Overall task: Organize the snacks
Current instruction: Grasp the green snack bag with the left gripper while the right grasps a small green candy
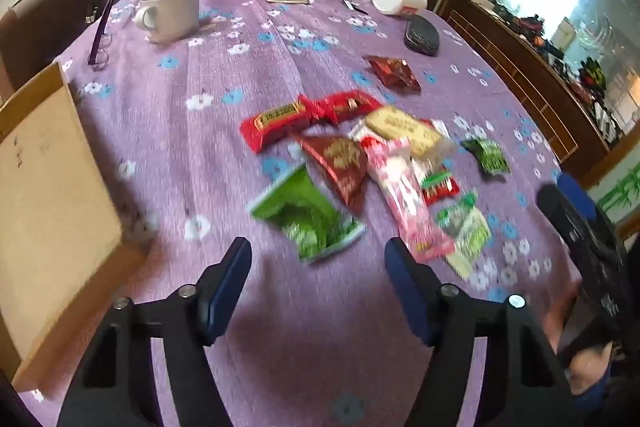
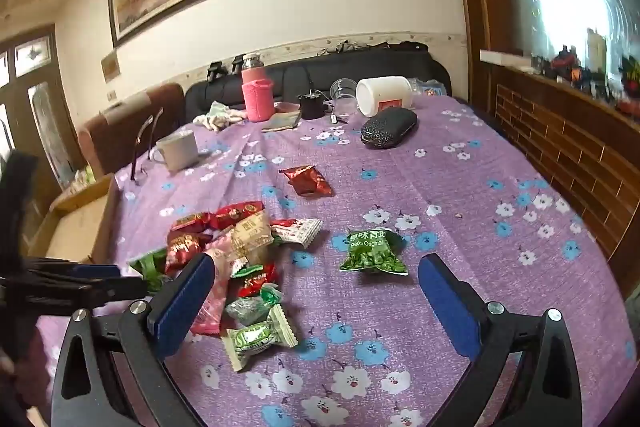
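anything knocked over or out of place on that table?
Yes. The white jar at the far end lies on its side rather than upright, next to the black case. The snack packets sit in a loose overlapping heap, with a dark red packet and a green pea packet lying apart from it.

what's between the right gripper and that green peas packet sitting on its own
Nothing visible. The right gripper is open, and only bare purple tablecloth lies between its fingers and the green peas packet. The snack pile sits off to the left, apart from the packet.
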{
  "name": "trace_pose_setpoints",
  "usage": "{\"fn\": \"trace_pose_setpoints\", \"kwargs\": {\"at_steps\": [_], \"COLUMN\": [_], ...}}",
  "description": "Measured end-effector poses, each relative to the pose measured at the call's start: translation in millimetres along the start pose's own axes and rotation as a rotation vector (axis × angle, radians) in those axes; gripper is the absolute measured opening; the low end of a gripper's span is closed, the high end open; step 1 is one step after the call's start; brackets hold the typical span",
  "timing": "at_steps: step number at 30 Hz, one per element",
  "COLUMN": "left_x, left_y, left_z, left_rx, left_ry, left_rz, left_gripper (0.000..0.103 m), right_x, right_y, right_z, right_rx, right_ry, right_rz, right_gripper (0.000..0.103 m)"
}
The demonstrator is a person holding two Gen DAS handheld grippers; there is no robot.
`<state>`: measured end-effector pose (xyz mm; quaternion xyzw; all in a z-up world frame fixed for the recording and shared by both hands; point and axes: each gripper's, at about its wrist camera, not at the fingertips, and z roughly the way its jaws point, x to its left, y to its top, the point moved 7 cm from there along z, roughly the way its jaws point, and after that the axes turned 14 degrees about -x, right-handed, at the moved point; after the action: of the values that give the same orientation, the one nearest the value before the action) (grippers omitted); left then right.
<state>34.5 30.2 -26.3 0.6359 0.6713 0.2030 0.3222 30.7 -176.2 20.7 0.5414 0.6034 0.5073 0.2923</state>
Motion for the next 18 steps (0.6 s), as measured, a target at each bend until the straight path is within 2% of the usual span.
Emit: {"fn": "trace_pose_setpoints", "kwargs": {"at_steps": [1,2,3,5,6,7,9,12,15,18], "left_x": [1.0,1.4,2.0,2.3,2.1,2.5,0.9,-6.1,-11.0,-9.6], "left_y": [2.7,5.3,8.2,10.6,10.4,10.1,6.7,2.7,-1.5,-4.2], "left_z": [2.9,6.8,11.7,18.9,24.7,29.4,38.2,40.7,36.8,33.6], "left_rx": [-0.003,0.009,0.012,0.013,0.02,0.02,0.029,0.014,-0.005,-0.007], "left_ry": [0.019,0.027,0.037,0.054,0.064,0.066,0.058,0.067,0.047,0.031], "left_rz": [0.0,-0.005,-0.008,-0.009,-0.001,0.0,0.005,0.044,0.062,0.057], "left_gripper": [0.067,0.067,0.067,0.063,0.059,0.048,0.04,0.039,0.038,0.037], "right_x": [-4.4,-8.2,-11.5,-17.3,-19.8,-19.7,-14.5,0.8,6.9,3.5], "right_y": [1.4,0.9,-0.5,-4.6,-7.7,-10.6,-16.3,-20.8,-28.2,-35.3], "right_z": [-1.3,-1.5,0.2,2.2,5.0,6.4,9.8,11.0,14.2,17.6], "right_rx": [0.0,0.008,0.029,0.062,0.086,0.111,0.149,0.179,0.216,0.263], "right_ry": [0.017,0.032,0.049,0.026,0.037,0.069,0.122,0.166,0.156,0.156], "right_rz": [0.038,0.078,0.119,0.136,0.161,0.195,0.227,0.185,0.142,0.159], "right_gripper": [0.102,0.097,0.078,0.055,0.053,0.053,0.053,0.053,0.053,0.053]}}
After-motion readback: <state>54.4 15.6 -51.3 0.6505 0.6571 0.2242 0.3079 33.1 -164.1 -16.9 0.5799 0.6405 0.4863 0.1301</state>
